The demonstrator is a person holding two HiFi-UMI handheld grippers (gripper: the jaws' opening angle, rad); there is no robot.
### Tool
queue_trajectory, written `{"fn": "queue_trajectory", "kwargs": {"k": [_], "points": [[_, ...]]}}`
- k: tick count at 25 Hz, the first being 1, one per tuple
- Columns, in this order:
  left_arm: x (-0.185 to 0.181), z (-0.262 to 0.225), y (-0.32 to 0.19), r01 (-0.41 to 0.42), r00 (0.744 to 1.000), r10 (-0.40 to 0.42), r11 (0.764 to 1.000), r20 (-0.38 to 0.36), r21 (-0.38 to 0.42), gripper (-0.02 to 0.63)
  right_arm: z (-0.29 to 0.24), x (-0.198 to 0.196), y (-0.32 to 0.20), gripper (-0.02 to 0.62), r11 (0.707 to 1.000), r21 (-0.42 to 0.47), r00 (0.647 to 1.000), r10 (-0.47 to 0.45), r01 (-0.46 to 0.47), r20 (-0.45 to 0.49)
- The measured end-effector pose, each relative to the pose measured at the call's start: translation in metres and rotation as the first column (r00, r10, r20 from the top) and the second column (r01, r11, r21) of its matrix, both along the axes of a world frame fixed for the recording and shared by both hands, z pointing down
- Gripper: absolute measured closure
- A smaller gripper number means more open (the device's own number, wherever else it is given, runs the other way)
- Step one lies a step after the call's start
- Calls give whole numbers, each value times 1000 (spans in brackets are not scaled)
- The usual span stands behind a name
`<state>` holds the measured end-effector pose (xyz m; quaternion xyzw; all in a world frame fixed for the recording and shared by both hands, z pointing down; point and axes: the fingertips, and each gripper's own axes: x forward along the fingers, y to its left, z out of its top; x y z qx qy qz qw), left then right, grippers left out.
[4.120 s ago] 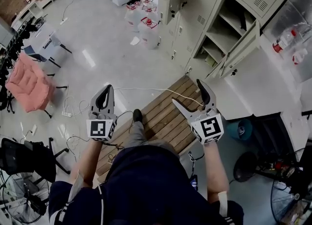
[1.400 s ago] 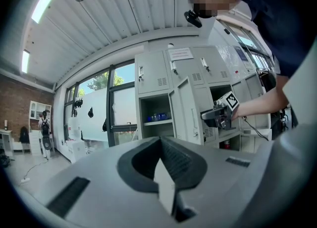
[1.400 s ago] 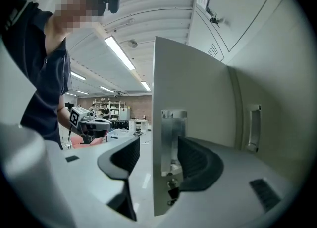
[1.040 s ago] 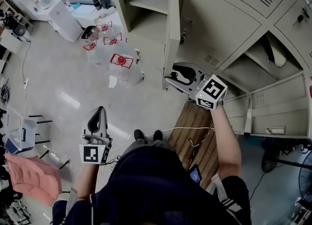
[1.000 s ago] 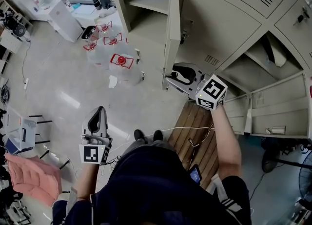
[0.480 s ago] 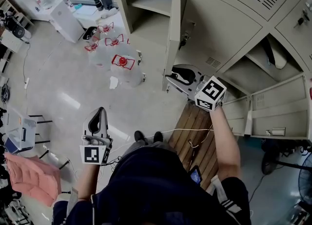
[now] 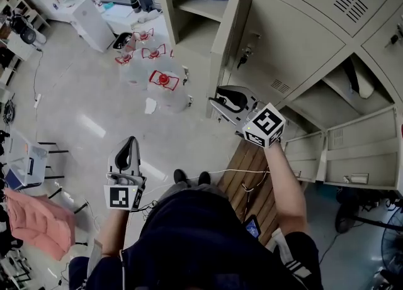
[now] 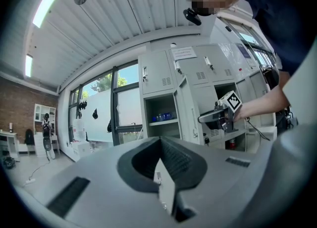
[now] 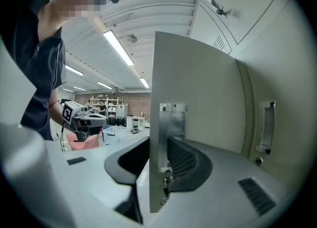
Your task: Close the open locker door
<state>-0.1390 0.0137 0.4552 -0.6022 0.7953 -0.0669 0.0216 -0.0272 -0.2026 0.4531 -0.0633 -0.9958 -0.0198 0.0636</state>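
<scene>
The open locker door (image 7: 225, 37) is beige and stands out from the locker bank, edge-on in the head view. My right gripper (image 7: 217, 101) reaches level to its lower free edge. In the right gripper view the door's edge (image 9: 193, 103), with its metal latch plate (image 9: 172, 123), sits between the jaws of the right gripper (image 9: 159, 167), and the pads press on it; the jaws have just been closing. My left gripper (image 7: 129, 147) hangs at the lower left, shut and holding nothing. In its own view the left gripper (image 8: 166, 172) shows no gap between its jaws.
Behind the door is the open compartment (image 7: 195, 12) with bottles on its shelf. Several water jugs (image 7: 162, 81) stand on the floor to the left. A wooden pallet (image 7: 255, 169) lies underfoot. More lockers with open doors (image 7: 340, 144) are at the right, and a pink chair (image 7: 34, 216) at the far left.
Four seconds ago both grippers hung before the person, away from the lockers, the right one open. Over the last second the right gripper stays at the door's edge and the left keeps still.
</scene>
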Motion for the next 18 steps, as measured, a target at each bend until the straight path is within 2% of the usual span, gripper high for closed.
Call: {"fn": "queue_trajectory", "kwargs": {"k": [5, 8, 11, 15, 18], "points": [[-8, 3, 5, 37, 999, -37, 999, 8, -12, 601, 0, -20, 5, 483, 999, 13, 1000, 31, -31, 2], [-10, -3, 6, 58, 998, -58, 998, 4, 22, 603, 0, -34, 7, 485, 999, 14, 999, 47, -47, 6], [-17, 8, 15, 87, 996, -86, 996, 6, -22, 601, 1, -47, 8, 486, 998, 20, 998, 66, -66, 4], [-21, -5, 14, 98, 995, -98, 995, 15, 32, 601, 1, -63, 9, 486, 996, 28, 996, 88, -88, -3], [-30, -7, 15, 107, 994, -108, 993, 14, 42, 601, 1, -75, 9, 488, 994, 31, 994, 107, -107, -6]]}}
